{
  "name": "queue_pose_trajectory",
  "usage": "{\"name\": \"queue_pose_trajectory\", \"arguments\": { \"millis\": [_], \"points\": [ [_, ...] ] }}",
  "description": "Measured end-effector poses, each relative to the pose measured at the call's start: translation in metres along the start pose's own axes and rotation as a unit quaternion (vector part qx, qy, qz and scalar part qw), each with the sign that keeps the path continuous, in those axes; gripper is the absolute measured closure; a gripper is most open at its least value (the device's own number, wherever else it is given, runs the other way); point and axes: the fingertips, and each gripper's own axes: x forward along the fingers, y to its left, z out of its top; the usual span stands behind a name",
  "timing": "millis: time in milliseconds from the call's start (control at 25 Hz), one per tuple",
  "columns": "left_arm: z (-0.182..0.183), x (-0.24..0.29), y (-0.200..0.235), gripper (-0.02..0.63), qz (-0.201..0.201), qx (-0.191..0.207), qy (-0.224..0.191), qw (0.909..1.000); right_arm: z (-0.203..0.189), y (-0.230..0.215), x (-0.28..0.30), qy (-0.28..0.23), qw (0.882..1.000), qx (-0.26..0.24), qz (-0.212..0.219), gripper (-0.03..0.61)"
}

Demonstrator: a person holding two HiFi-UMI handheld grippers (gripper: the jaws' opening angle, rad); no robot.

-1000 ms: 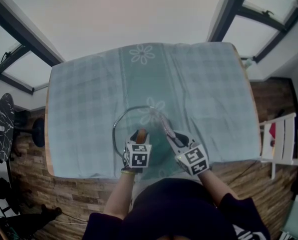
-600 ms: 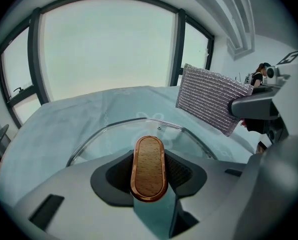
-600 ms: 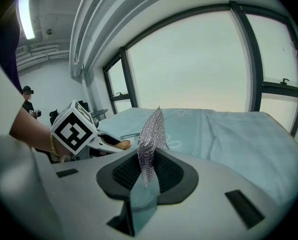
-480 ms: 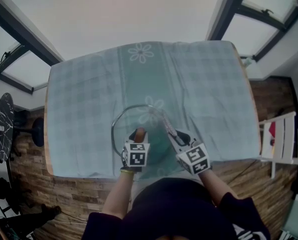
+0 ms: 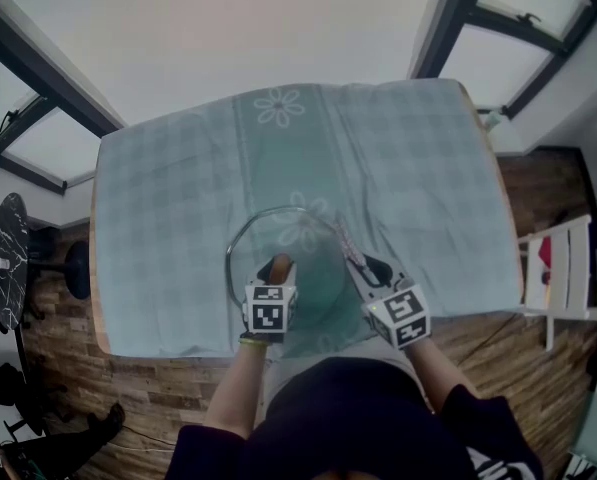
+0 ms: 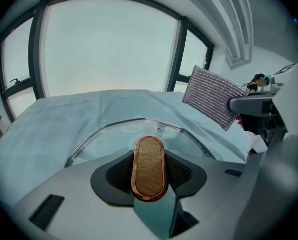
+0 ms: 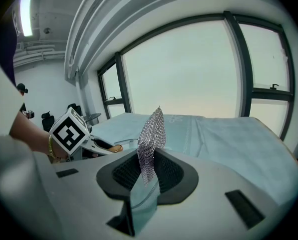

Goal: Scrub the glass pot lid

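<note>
Wood shows between the jaws of the left hand-held gripper (image 5: 275, 273): its pads clamp the oval handle (image 6: 149, 166) of the glass pot lid (image 5: 303, 253). The right hand-held gripper (image 7: 146, 176) is closed on a silver mesh scrubber (image 7: 149, 136), which stands upright from its jaws beside the lid's right rim; contact cannot be made out. The lid sits at the near middle of the table (image 5: 168, 188), which is covered in pale green checked fabric.
</note>
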Motion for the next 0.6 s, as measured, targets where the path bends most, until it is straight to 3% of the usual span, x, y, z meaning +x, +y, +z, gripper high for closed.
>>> {"name": "queue_pose_trajectory", "arguments": {
  "millis": [240, 600],
  "points": [
    [0.015, -0.014, -0.012, 0.446, -0.06, -0.013, -0.038, 0.9973, 0.007, -0.013, -0.014, -0.016, 0.999, 0.007, -0.039, 0.5],
    [0.027, -0.036, -0.027, 0.446, -0.147, -0.036, -0.078, 0.9855, 0.016, -0.023, -0.053, -0.037, 0.993, 0.032, -0.106, 0.5]
  ]
}}
